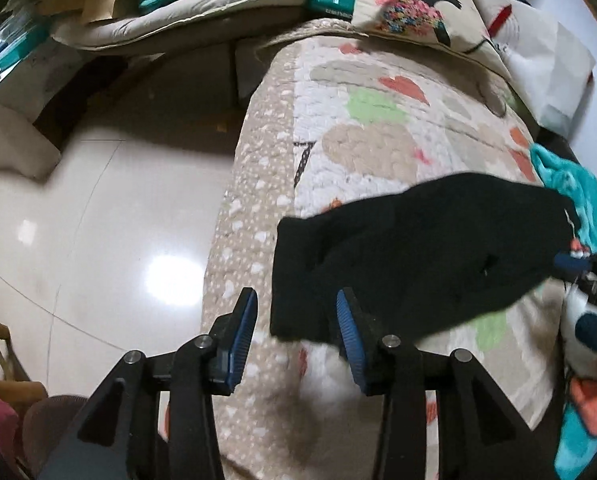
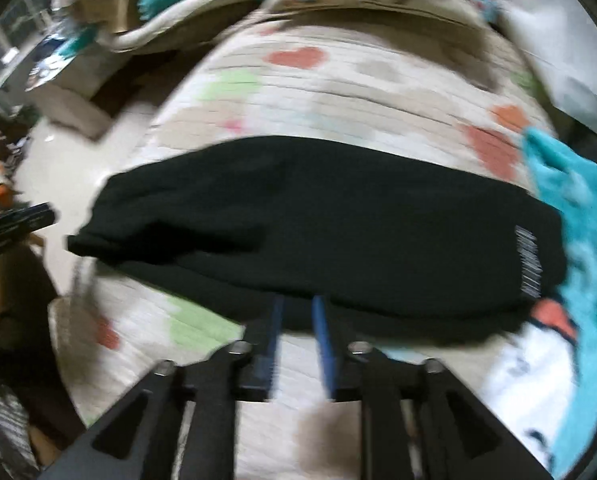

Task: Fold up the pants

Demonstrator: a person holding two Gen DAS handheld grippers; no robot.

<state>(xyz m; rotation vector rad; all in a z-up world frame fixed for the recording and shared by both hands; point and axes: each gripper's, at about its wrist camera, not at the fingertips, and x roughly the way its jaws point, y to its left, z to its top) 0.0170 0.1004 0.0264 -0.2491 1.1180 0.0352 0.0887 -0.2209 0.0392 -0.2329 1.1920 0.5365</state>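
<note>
Pants point(image 2: 318, 220), black soft fabric, lie flat across the heart-patterned quilted bed cover point(image 1: 370, 120), folded into a long band running side to side. A line of white lettering shows near their right end in your right wrist view.

Your left tool point(image 1: 296, 304) stands partly open with nothing between its blue ribbed pads point(image 1: 348, 324). It sits at the left end of the pants point(image 1: 418, 248), the right pad just beside the cloth's lower left corner, the left pad over the beige dotted border of the cover. Whether the right pad touches the fabric you cannot tell.

Your right tool point(image 2: 298, 304) is also partly open, tips at the near edge of the pants around the middle of their length. That view is blurred; contact cannot be told, and nothing looks pinched.

Turquoise fleecy cloth point(image 2: 578, 208) lies just beside the right end of the pants. Patterned cushion point(image 1: 414, 4) sits at the far end of the bed. Glossy pale tiled floor point(image 1: 98, 220) lies left of the bed.
</note>
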